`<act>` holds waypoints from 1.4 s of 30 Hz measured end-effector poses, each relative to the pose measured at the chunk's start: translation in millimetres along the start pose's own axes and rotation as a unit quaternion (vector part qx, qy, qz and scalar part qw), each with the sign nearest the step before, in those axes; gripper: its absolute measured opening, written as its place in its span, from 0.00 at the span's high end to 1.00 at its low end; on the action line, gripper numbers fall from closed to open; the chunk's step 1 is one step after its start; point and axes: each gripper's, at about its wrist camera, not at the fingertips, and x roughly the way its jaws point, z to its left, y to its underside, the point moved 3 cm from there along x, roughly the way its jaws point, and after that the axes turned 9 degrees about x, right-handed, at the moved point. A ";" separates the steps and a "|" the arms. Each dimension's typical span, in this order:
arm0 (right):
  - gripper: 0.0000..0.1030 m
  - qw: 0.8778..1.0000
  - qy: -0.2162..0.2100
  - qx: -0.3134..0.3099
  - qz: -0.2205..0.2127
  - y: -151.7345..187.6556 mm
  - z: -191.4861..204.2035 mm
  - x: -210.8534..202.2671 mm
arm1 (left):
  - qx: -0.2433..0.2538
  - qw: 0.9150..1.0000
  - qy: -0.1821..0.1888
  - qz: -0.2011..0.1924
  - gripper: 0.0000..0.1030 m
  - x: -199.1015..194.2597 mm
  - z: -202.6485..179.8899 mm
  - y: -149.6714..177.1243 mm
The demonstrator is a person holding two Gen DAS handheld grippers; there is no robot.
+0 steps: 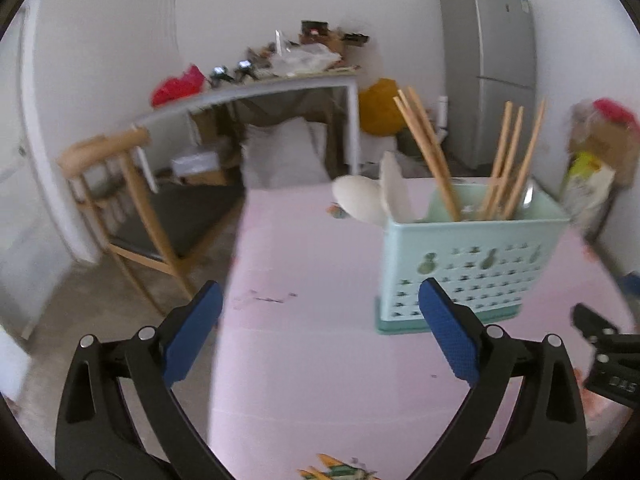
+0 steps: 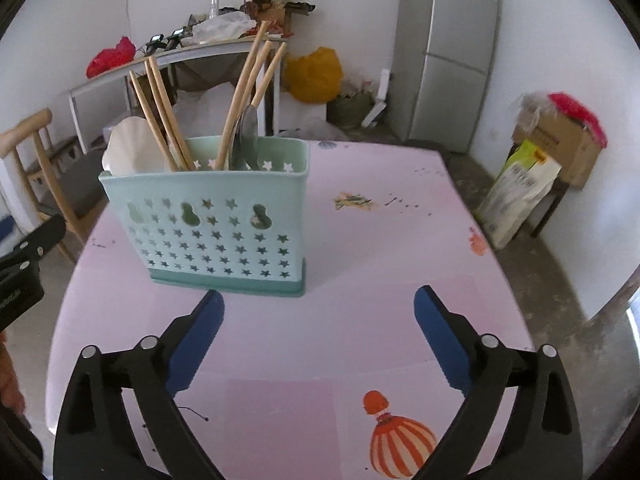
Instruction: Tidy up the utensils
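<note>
I note both my left gripper (image 1: pixel 320 336) and right gripper (image 2: pixel 319 332) spread wide and empty above the pink table (image 2: pixel 360 248), where the green holder (image 2: pixel 216 224) stands upright with chopsticks (image 2: pixel 244 92) and white spoons (image 1: pixel 360 200) inside.

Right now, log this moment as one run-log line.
left gripper: open, empty | right gripper: open, empty | utensil holder: upright on pink table | chopsticks, white spoons, metal spoon: inside holder
</note>
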 end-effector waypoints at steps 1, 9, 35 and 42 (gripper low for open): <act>0.07 1.000 0.004 -0.001 -0.001 -0.9 0.5 0.2 | 0.004 1.000 -0.006 0.001 0.08 -1.6 -0.7 0.6; 0.06 1.000 0.024 0.010 -0.016 -4.2 1.2 -5.4 | 0.025 0.998 -0.034 0.041 0.08 -5.3 -2.1 -1.3; 0.06 0.999 0.039 0.026 -0.015 -6.9 -2.0 -3.6 | -0.029 0.997 -0.023 0.071 0.08 0.9 12.9 0.0; 0.06 0.999 0.039 0.026 -0.012 -5.8 -1.7 -3.2 | -0.033 0.996 -0.018 0.085 0.08 7.0 13.9 4.0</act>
